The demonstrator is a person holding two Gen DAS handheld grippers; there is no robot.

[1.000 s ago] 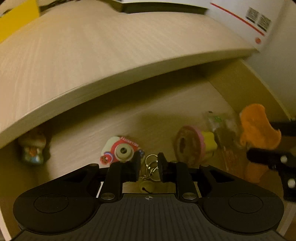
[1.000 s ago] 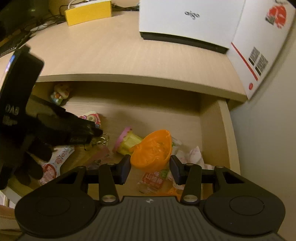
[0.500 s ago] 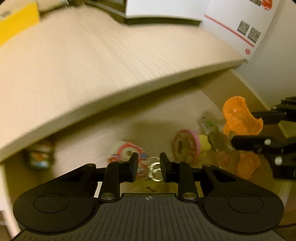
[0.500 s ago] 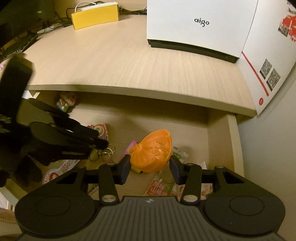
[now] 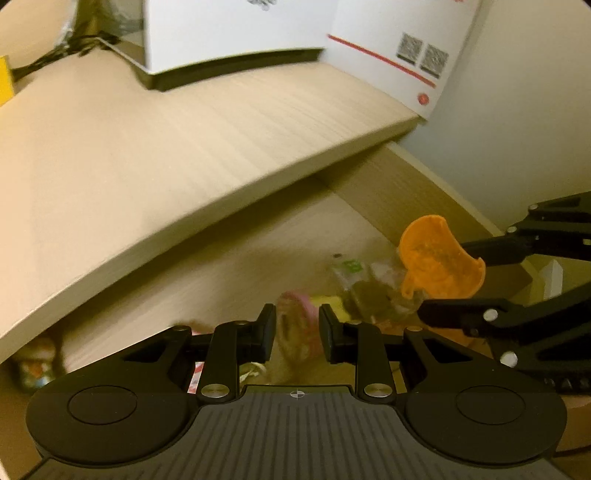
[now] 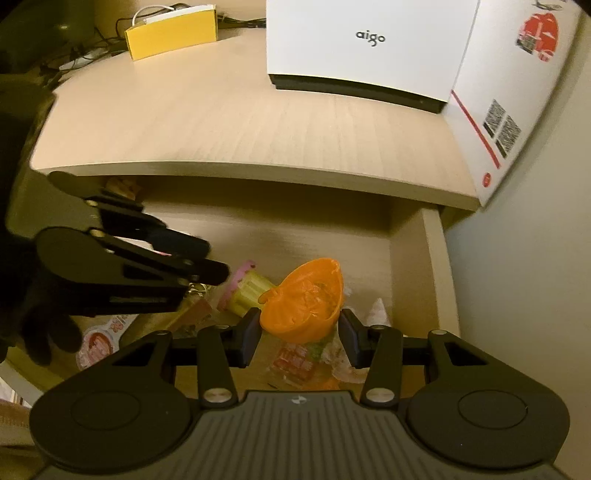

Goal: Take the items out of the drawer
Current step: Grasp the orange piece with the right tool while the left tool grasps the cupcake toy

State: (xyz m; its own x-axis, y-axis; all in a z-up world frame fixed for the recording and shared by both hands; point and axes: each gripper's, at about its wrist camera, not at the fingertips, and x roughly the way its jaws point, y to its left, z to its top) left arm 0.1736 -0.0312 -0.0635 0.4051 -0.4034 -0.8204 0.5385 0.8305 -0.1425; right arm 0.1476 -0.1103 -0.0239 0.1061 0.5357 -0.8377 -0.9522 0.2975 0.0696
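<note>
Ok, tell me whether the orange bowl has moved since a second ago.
Yes. Held in the right gripper, the orange bowl has risen: against the drawer's right wall in the right wrist view, the drawer floor now lies further below it.

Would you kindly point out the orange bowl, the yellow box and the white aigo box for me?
orange bowl point(image 6: 303, 302): right wrist view, on its inner surface.
yellow box point(image 6: 171, 33): right wrist view, on its front face.
white aigo box point(image 6: 365, 37): right wrist view, on its printed front.
</note>
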